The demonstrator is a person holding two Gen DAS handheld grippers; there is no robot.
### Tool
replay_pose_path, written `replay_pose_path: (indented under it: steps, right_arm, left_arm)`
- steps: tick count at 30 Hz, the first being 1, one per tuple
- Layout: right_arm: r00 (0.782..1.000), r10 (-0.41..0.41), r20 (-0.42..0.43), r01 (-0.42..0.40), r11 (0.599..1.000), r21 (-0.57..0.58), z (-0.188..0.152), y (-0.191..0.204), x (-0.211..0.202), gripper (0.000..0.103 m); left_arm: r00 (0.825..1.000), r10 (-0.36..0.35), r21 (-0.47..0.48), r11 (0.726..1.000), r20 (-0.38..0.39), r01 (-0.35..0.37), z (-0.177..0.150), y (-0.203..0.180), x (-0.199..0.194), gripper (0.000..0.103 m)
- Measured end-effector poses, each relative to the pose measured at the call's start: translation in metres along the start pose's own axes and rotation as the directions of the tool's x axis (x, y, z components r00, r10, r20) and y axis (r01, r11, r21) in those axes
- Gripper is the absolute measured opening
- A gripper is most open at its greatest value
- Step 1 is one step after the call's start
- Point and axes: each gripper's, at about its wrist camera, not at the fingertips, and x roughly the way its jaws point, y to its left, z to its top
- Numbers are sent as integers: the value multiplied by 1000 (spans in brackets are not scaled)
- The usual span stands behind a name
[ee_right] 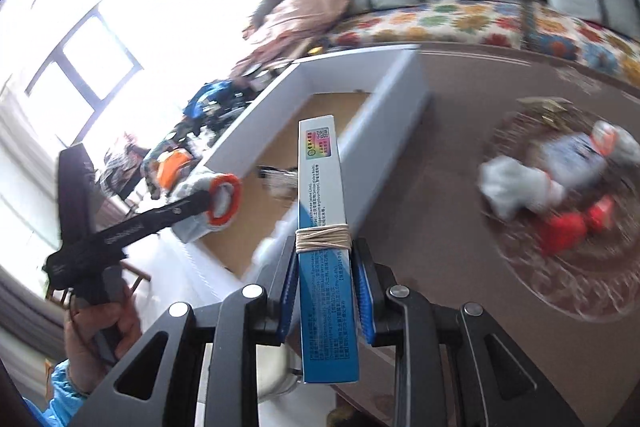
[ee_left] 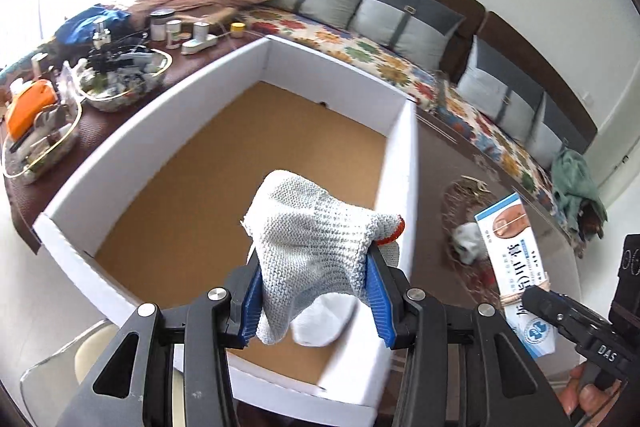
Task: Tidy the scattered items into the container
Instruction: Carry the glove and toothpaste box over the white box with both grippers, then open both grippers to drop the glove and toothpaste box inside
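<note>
My left gripper is shut on a grey-white knitted glove with an orange cuff and holds it above the near right part of the white box with a brown floor. In the right wrist view the glove hangs over the box's near corner. My right gripper is shut on a blue and white carton wound with string, held upright to the right of the box. The carton also shows in the left wrist view. More gloves lie on a round mat.
A round patterned mat on the brown table holds white and red items. Glass trays of clutter and jars stand left of the box. A sofa with flowered cover runs behind.
</note>
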Motion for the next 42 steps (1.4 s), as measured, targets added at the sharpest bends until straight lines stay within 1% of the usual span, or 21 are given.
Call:
replay_pose_path:
  steps: [3,5,7,11,12,14,15,17,21,24,25,26,27,30,34,38,42]
  right_arm:
    - [998,52,-39,-54,997,-61,17,36,43,26]
    - [994,80,-72,-86,993,-80,22,56,72,26]
    - [990,88,-112,-99,990,-97,23,71,101,26]
    - [977,78,-197,-100,989,-108,16,87,159,26]
    - [975,82,-208,-104,990,-97,14,87,167,30]
    - [964,108,-242,-123,991,-45,9,83,184,31]
    - [961,117,-250,-127,992,-23,7,81,189,37]
    - [962,124,-244,-127,992,4,5,77,192,49]
    - [973,116,-202,-116,993,9,8,74,179,51]
    - [983,118,-142,-116,993,16,12,74,155,51]
    - [985,120,-122,-119,993,11,13,75,147,51]
    - [988,118,-104,-118,993,5,14,76,139,51]
    - [990,112,-89,-113,994,-4,13,77,131,51]
    - [993,107,-45,-108,994,-13,10,78,110,51]
    - [996,93,-10,-93,996,-13,7,77,90,51]
    - [997,70,20,-70,997,16,0,65,66,51]
    - [997,43,59,-45,999,30,-11,49,42,52]
  left_arm:
    - [998,65,-27,997,-16,-65,15,38,12,45]
    - [995,97,-35,995,-32,-98,23,55,21,45]
    - [991,120,-39,992,-52,-122,28,69,31,45]
    - [984,141,-31,989,-111,-145,28,86,53,45]
    - [981,142,-27,989,-133,-147,25,87,56,48]
    - [978,150,-29,987,-148,-156,22,88,61,52]
    - [976,160,-29,986,-146,-166,21,89,61,54]
    - [973,179,-28,982,-143,-185,19,90,62,56]
    - [966,217,-28,974,-138,-223,15,92,63,57]
    - [962,246,-12,968,-114,-249,14,87,58,58]
    - [963,248,-9,968,-109,-250,14,84,56,69]
    - [963,247,-7,968,-106,-249,14,81,54,76]
    - [964,247,-5,969,-103,-249,14,79,53,86]
    - [965,245,0,969,-93,-246,14,72,48,86]
    - [967,242,7,970,-79,-243,14,62,42,86]
    - [969,240,13,971,-66,-239,14,52,36,86]
    - [967,254,51,966,-25,-252,9,28,22,86]
